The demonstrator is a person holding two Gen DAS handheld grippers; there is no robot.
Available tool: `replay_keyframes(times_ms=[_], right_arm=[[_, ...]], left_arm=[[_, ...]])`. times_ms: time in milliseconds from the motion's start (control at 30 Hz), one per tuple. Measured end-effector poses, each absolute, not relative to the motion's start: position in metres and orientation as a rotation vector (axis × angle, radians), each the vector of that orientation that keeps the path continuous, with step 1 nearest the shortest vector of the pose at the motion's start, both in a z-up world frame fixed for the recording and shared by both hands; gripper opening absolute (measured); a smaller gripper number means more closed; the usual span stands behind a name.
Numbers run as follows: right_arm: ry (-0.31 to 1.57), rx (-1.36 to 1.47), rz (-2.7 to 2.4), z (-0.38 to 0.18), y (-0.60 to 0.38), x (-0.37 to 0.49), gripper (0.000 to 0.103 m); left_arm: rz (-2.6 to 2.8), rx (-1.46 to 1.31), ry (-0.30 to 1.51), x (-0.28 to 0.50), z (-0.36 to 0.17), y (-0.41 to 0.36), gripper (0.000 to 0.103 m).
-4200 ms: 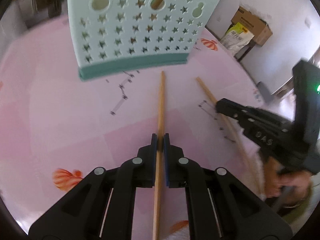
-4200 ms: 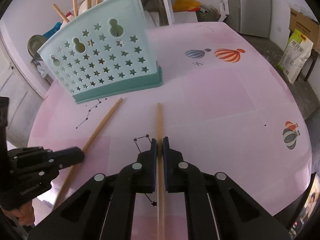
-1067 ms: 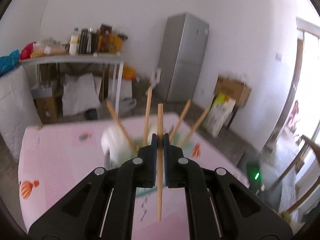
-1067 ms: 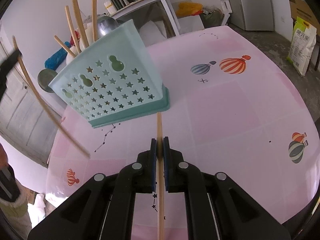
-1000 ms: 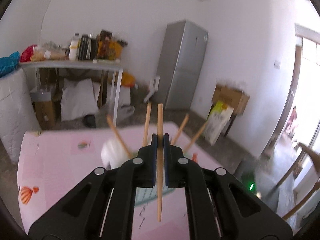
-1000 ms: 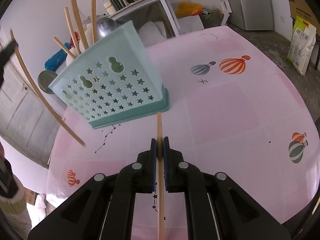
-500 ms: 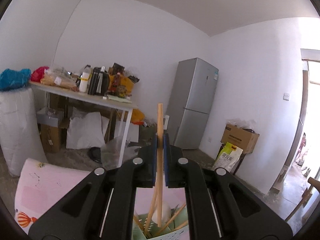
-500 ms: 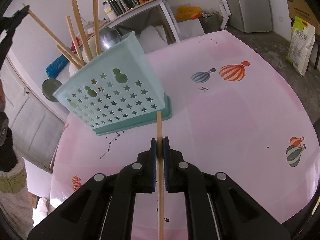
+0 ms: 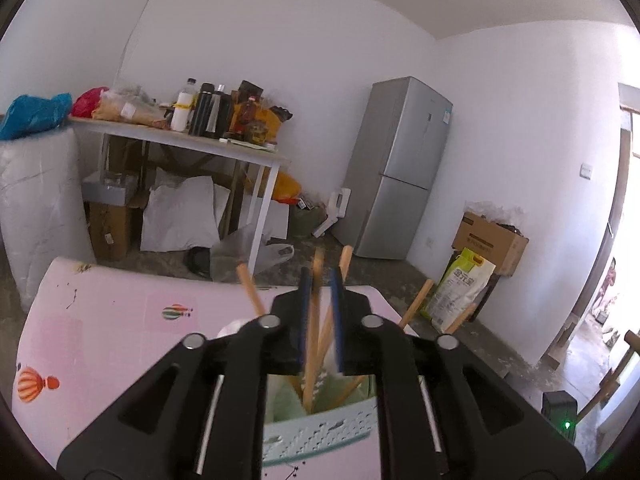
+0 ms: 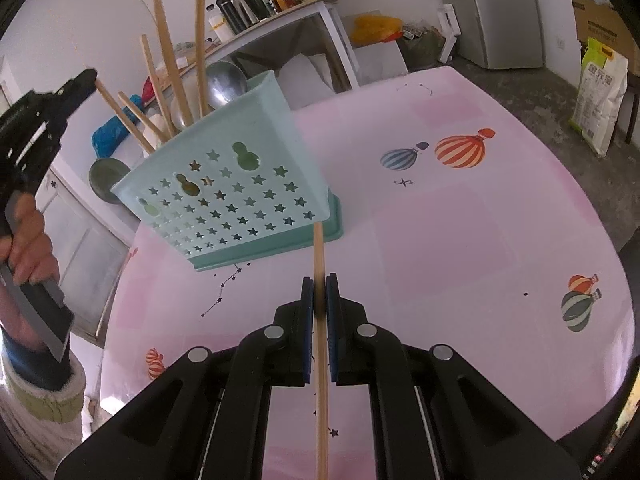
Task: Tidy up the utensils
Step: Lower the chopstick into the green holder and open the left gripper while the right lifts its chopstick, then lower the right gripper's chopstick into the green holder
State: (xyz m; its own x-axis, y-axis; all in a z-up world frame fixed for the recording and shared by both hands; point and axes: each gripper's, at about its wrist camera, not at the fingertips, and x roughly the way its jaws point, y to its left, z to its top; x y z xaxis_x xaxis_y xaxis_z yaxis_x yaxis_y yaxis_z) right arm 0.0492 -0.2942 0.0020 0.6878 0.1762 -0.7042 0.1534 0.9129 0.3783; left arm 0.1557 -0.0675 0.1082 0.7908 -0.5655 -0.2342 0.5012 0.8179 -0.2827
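Mint-green plastic, star-punched: the holder stands at centre-left of the right wrist view on the pink desk, with several sticks and a ladle already leaning out of its top.

The left hand-held gripper hangs above the holder's mouth with its jaws parted. A chopstick stands between them, blurred, its lower end inside the holder; it looks released or nearly so, with no firm contact visible on either pad. Seen from the right wrist, this gripper sits at the upper left, at the top of one leaning stick.

The right hand-held gripper is clenched on a second chopstick, whose far tip ends just by the holder's base at mid-frame.

Risks, as I judge them:
- The loose stick could tip against the others and lean far out, or catch a pad as the left gripper lifts away and be dragged out.
- The right stick is long and held low; swinging it up could knock the light holder over or sideways.
- A shallow entry angle could snag a star hole or the rim.
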Motion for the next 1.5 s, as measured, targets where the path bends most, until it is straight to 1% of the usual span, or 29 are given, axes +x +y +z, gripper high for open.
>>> replay_keyframes(times_ms=[100,200,467,767,1000,1167,1300,1433,1500], right_arm=[[0.809,0.429,0.002,0.007,-0.292,0.046,0.007],[0.785,0.432,-0.008,0.014,-0.29,0.041,0.006],[0.657,0.434,-0.03,0.054,-0.289,0.025,0.006],[0.377,0.395,-0.007,0.141,-0.293,0.018,0.006],[0.184,0.32,0.059,0.208,-0.285,0.04,0.006],[0.128,0.293,0.091,0.234,-0.279,0.068,0.006],[0.103,0.286,0.117,0.238,-0.274,0.087,0.006],[0.089,0.267,0.136,0.226,-0.266,0.102,0.006],[0.105,0.245,0.145,0.205,-0.26,0.111,0.006]], left_arm=[[-0.576,-0.22,0.299,0.148,0.11,-0.056,0.026],[-0.584,-0.212,0.287,0.139,0.112,-0.048,0.033],[-0.602,-0.198,0.297,0.116,0.101,-0.026,0.043],[-0.617,-0.167,0.342,0.107,0.079,-0.011,0.054],[-0.651,-0.144,0.393,0.108,0.062,-0.009,0.064],[-0.671,-0.116,0.433,0.11,0.05,-0.013,0.065],[-0.678,-0.09,0.459,0.11,0.041,-0.018,0.066],[-0.676,-0.072,0.482,0.111,0.034,-0.023,0.066],[-0.672,-0.063,0.487,0.112,0.03,-0.024,0.066]])
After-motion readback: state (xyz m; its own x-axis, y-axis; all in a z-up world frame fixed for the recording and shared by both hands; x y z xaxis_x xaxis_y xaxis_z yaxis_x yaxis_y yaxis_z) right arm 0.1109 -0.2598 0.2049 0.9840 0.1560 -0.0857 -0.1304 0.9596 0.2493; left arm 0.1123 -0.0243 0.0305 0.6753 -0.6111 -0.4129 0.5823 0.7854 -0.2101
